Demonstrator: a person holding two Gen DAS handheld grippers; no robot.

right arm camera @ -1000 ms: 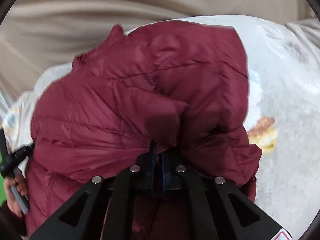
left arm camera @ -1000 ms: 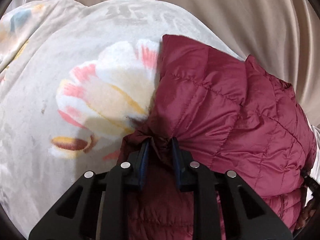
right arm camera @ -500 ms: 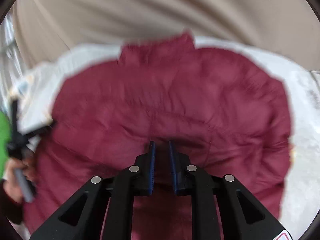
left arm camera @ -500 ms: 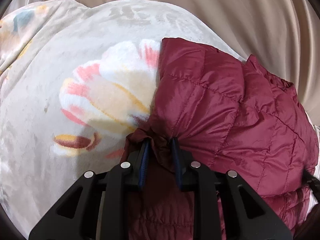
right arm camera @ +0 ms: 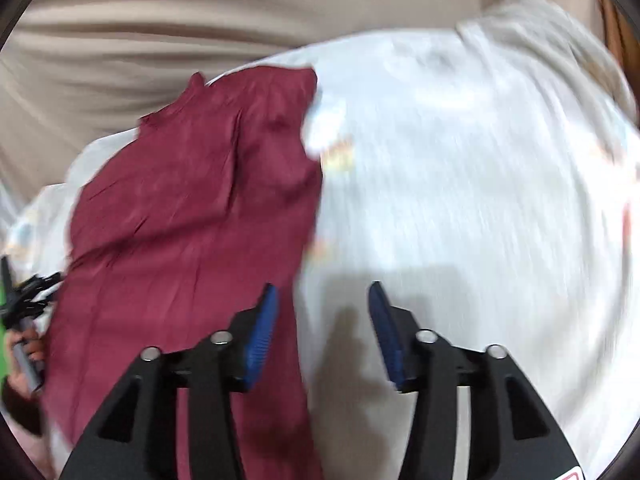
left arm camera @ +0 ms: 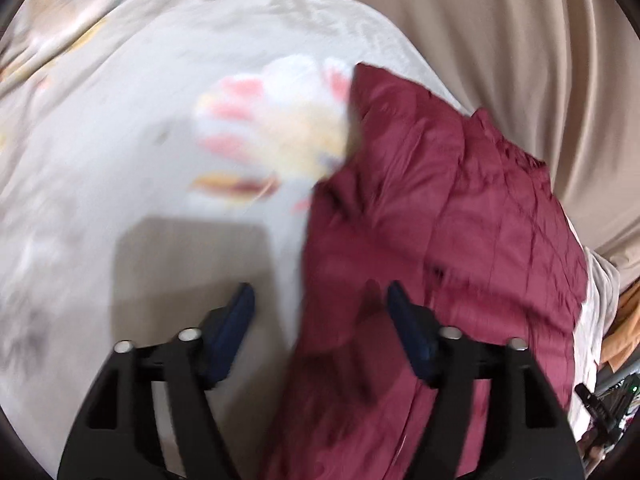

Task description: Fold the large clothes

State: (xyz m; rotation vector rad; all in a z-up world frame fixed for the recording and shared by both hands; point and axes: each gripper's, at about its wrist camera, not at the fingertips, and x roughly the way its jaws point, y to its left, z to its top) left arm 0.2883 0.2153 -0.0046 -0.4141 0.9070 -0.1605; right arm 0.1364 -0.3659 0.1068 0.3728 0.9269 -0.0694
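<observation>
Left gripper (left arm camera: 320,304) jaws spread wide, nothing pinched. Right gripper (right arm camera: 322,304) same. Maroon quilted puffer jacket (left arm camera: 440,240) lies on cream floral fleece blanket (left arm camera: 140,140). Frames blurry.

— What's the garment?
— A maroon quilted puffer jacket (left arm camera: 440,248), shiny fabric stitched in padded squares.

— How does it lie?
— Flat on the pale floral blanket (left arm camera: 120,160), folded into one long narrow strip with a straight, doubled side.

— Where on the blanket?
— Its far end reaches the blanket's far edge by the beige curtain (left arm camera: 500,40). In the right wrist view the jacket (right arm camera: 192,220) runs along the blanket's (right arm camera: 460,200) left side. Both views are blurred.
</observation>
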